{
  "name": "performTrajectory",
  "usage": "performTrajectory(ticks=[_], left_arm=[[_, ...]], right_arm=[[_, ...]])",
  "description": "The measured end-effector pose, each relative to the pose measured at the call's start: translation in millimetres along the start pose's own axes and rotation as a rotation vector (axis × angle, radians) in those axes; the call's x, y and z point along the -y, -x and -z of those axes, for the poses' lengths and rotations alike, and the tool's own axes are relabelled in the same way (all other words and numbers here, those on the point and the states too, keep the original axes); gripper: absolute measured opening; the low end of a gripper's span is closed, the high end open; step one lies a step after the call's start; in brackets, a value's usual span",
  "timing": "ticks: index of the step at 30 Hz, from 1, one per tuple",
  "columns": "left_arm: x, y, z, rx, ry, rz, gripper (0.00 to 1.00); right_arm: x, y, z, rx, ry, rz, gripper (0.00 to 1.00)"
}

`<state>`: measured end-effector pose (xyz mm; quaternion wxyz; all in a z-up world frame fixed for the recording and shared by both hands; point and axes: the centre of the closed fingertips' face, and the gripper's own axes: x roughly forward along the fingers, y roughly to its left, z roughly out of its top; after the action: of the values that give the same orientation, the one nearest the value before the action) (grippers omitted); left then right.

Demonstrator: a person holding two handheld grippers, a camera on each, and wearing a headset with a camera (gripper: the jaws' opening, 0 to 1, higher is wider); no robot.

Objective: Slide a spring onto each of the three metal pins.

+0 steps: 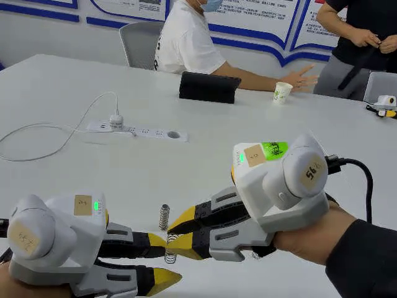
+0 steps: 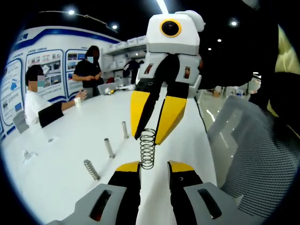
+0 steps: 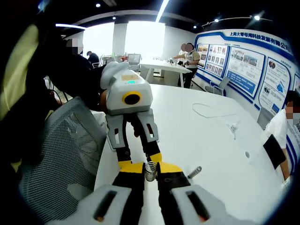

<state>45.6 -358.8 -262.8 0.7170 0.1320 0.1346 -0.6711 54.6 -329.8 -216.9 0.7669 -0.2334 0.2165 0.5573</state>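
A loose spring [image 1: 170,250] hangs between the two grippers above the white table [image 1: 186,167]. My right gripper [image 1: 170,241] is shut on the upper end of this spring [image 3: 150,171], pinched between its yellow tips. My left gripper [image 1: 169,257] faces it from the left, jaws open on either side of the spring's [image 2: 147,149] lower end. In the left gripper view the right gripper [image 2: 151,136] reaches in from the top. One pin with a spring on it [image 1: 164,216] stands just beyond the tips. Two bare metal pins [image 2: 108,147] [image 2: 124,129] stand in a row behind the sprung pin [image 2: 91,169].
A white power strip [image 1: 136,131] with a plug and cable lies mid-table. Farther back are a black case [image 1: 209,87] and a paper cup [image 1: 282,92], with one person seated and another standing behind the table. A grey mesh chair [image 2: 253,159] is beside the table edge.
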Motion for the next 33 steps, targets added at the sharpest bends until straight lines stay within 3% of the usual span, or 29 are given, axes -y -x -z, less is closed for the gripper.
performTrajectory(ticks=[11,33], left_arm=[[-0.1,4.7,3.7,0.020,0.036,-0.006,0.32],[-4.5,13.9,6.3,0.049,0.091,-0.048,0.45]], right_arm=[[16.3,9.8,4.7,-0.001,-0.020,0.040,0.11],[71.7,36.8,14.0,0.016,-0.079,0.172,0.11]])
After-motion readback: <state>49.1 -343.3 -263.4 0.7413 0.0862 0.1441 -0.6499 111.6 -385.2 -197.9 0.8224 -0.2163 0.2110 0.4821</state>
